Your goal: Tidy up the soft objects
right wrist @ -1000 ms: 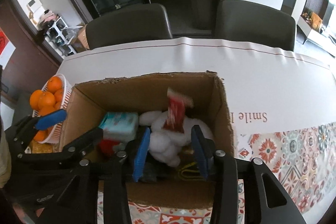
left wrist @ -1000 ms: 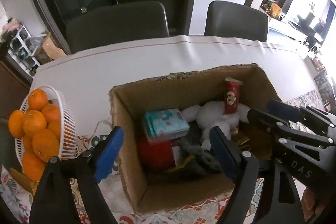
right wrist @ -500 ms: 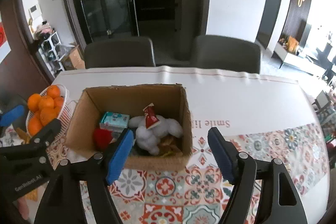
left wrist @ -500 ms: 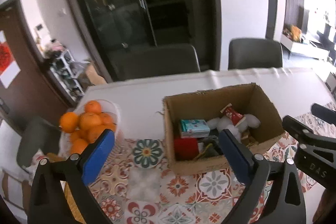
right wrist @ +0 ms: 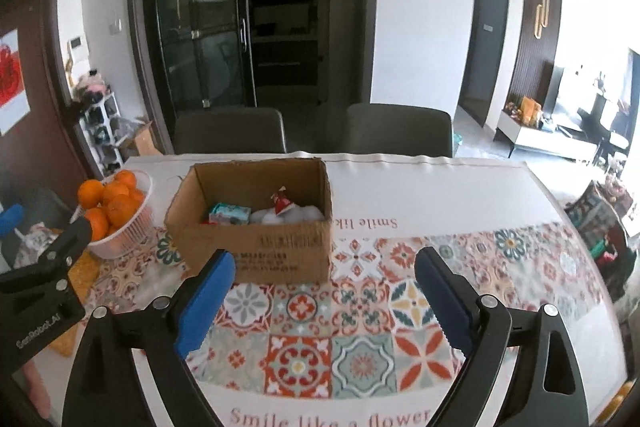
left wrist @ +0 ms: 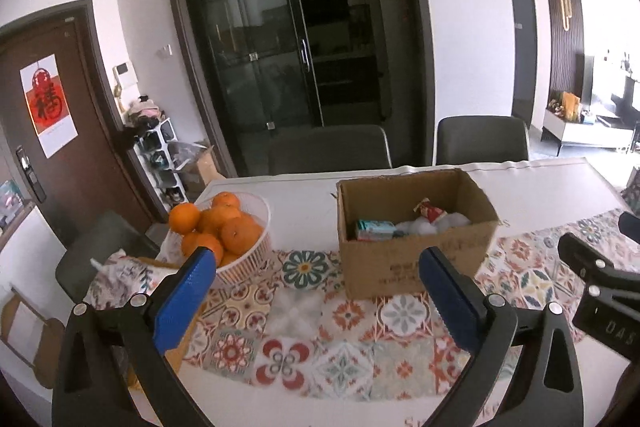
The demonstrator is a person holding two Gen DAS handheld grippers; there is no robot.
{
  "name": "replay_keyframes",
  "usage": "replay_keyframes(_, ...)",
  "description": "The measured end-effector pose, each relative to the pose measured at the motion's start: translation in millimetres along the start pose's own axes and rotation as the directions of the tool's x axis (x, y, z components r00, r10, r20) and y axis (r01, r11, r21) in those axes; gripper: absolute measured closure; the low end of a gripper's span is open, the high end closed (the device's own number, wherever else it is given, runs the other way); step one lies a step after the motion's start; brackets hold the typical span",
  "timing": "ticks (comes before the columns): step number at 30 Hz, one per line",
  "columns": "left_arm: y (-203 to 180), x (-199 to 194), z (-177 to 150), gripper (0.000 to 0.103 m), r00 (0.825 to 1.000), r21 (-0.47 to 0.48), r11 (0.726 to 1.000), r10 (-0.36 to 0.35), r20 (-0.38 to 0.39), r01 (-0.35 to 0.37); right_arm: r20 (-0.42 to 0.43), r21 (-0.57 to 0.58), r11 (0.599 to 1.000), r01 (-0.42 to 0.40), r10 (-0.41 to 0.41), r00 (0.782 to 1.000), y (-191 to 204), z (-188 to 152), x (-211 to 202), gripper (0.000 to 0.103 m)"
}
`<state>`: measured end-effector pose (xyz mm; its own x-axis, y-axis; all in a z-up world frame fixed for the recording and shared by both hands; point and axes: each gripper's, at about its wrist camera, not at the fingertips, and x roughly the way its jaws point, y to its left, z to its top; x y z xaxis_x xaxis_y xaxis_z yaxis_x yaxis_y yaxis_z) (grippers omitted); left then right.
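Note:
An open cardboard box point(left wrist: 416, 263) point(right wrist: 280, 255) stands on the patterned tablecloth. Inside it show a white plush toy point(left wrist: 416, 225) point(right wrist: 296, 214) with a red snack packet point(left wrist: 430, 212) point(right wrist: 281, 202) on it and a light blue tissue pack point(left wrist: 374, 229) point(right wrist: 229, 214). My left gripper point(left wrist: 320, 301) is open and empty, held well back from the box's near side. My right gripper point(right wrist: 326, 293) is open and empty, also back from the box, over the tablecloth.
A white basket of oranges point(left wrist: 240, 263) point(right wrist: 128, 227) stands left of the box. Two dark chairs point(left wrist: 328, 149) point(right wrist: 396, 129) stand behind the table. A floral cushion point(left wrist: 120, 277) lies at the left table edge.
Both grippers have pulled up and back from just above the box's contents to well in front of it. Both stay open and empty.

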<state>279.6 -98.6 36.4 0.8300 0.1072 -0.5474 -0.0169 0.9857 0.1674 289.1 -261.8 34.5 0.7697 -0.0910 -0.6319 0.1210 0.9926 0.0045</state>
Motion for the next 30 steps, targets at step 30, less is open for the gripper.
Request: replay_keyframes(30,66,-203,-130,0.0,0.977,0.025,0.979,-0.203,0.063,0.202,0.099,0.071,0.997,-0.011,0.004,0.995,34,-150,-213,0.01)
